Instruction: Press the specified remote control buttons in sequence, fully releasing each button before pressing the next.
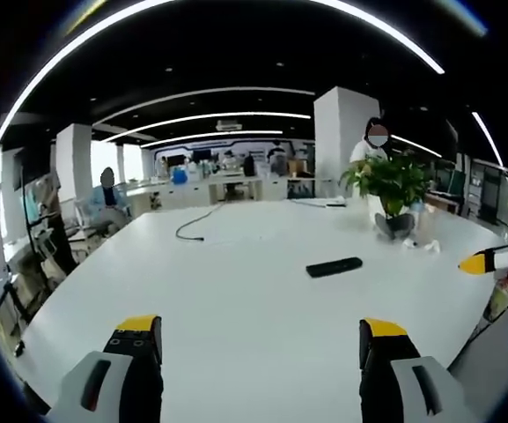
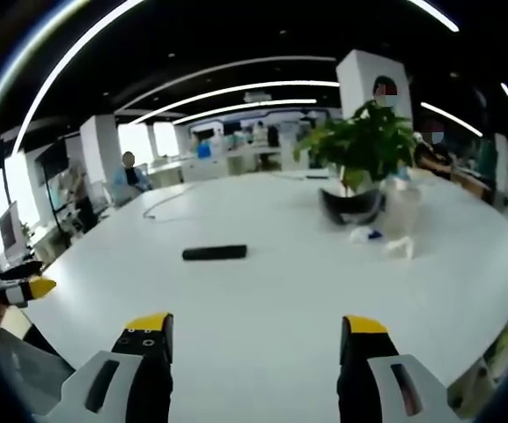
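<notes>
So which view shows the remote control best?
The left gripper view: the remote control looks slightly larger and lies angled, well clear of the claws. The right gripper view shows it too, unobstructed, as a thin dark bar on the white table.

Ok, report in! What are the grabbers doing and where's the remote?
Both grippers open, empty. Remote flat on white table, untouched. Plant behind it, path clear.
</notes>
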`<state>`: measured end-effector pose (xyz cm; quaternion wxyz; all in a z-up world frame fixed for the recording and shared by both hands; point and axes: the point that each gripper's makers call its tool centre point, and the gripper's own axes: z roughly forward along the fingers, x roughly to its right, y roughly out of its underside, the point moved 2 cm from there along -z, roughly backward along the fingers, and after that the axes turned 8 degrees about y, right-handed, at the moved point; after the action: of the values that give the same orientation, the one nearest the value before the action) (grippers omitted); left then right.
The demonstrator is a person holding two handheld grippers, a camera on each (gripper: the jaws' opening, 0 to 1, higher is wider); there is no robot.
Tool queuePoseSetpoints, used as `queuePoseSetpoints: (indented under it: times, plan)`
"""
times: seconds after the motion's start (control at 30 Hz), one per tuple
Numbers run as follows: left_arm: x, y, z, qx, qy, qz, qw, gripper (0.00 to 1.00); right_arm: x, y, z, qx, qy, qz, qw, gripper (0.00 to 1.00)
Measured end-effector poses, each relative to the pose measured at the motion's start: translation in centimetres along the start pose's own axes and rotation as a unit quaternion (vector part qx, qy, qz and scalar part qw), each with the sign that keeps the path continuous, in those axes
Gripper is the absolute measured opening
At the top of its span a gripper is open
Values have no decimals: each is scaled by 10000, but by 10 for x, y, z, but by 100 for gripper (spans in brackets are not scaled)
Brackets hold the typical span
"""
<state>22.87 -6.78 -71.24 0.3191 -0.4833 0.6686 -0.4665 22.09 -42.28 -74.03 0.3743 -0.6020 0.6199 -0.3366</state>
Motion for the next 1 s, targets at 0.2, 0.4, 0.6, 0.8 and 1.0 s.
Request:
queuePoseSetpoints:
  times: [0.2, 0.4, 0.6, 0.8, 1.0]
  plan:
    - [-3, -27, 18, -42, 347, 456, 9983, 94, -2, 1, 0, -8, -27, -58, 10000, 74]
    - [-7, -36, 36, -192, 565, 591, 9965, 94, 1, 0, -1, 19, 12, 14, 10000, 74]
    - [-2, -42, 58, -373, 917, 786, 9920, 93, 1, 0, -1, 10, 25, -3, 10000, 73]
    - [10, -41, 82, -753, 1396, 677, 9850, 91, 1, 1, 0, -30, 35, -35, 10000, 72]
    - [20, -46, 103, -926, 1709, 896, 9768, 91, 2, 2, 0, -61, 59, -29, 10000, 69]
